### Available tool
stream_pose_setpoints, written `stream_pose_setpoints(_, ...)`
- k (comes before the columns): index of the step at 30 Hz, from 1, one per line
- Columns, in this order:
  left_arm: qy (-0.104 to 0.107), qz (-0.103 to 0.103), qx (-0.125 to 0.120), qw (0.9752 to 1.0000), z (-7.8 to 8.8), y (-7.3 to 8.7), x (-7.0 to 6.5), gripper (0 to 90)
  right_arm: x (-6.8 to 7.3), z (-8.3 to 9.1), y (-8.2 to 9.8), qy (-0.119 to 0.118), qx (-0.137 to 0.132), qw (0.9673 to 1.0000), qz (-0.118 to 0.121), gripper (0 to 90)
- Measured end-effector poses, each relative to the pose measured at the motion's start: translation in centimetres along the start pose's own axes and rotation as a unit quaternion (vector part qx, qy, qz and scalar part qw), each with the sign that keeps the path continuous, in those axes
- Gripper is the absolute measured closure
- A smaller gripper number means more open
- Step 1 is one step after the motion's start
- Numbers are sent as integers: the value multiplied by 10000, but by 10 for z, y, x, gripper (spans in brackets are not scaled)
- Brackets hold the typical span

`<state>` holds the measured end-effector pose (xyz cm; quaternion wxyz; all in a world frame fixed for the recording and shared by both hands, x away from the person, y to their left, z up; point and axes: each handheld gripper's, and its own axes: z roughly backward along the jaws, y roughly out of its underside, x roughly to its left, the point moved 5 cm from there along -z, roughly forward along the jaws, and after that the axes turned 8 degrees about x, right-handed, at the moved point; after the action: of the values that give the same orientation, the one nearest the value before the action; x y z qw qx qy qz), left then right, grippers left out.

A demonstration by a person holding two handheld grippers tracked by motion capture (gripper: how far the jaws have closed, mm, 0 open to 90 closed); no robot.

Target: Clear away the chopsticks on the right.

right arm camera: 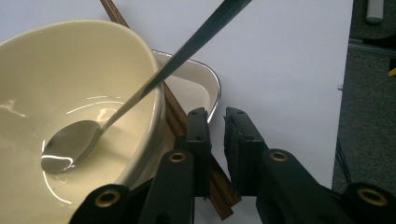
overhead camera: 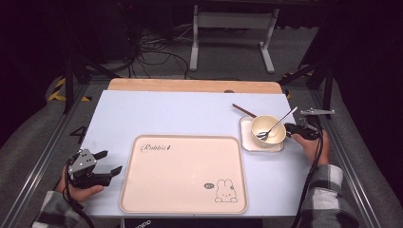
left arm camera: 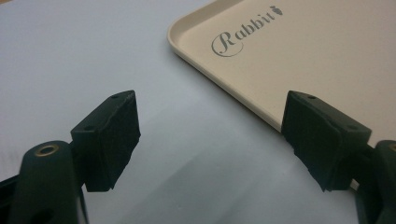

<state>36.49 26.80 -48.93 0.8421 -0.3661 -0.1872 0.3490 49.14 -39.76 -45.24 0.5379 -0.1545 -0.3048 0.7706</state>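
Steel spoon [overhead camera: 277, 124] in cream bowl [overhead camera: 267, 130]

- The surface [overhead camera: 190, 114] is seen from high above the person's side in the high view, looking forward and down, with floor and a stand behind.
- The left gripper view is taken low and close along its own fingers [left arm camera: 112, 140], facing the tray [left arm camera: 299, 60] corner with the "Rabbit" lettering; that corner is shared with the high view.
- The right gripper view is taken very near the bowl [right arm camera: 70, 84], spoon [right arm camera: 154, 84] and chopsticks [right arm camera: 177, 116], also seen at the high view's right.
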Motion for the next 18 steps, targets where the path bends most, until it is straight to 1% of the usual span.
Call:
stream_pose_setpoints(2,7,10,-5,10000,0,0,0,203,0,1,2,-24,56,10000,43,773)
stream_pose_setpoints(7,19,-8,17,10000,-1,0,-1,203,0,2,5,-68,80,9999,56,758)
stream_pose_setpoints(9,19,-25,28,10000,-1,-1,-1,203,1,1,5,-77,137,9998,109,749)
stream_pose_setpoints(15,29,-28,37,10000,-2,0,-1,203,-1,0,5,-37,132,9998,114,745)
stream_pose_setpoints(17,34,-47,42,10000,-2,0,-1,203,-1,-1,5,-95,124,9998,112,742)
stream_pose_setpoints(18,31,-32,33,10000,-1,0,-1,203,-1,-1,5,-74,130,9998,122,740)
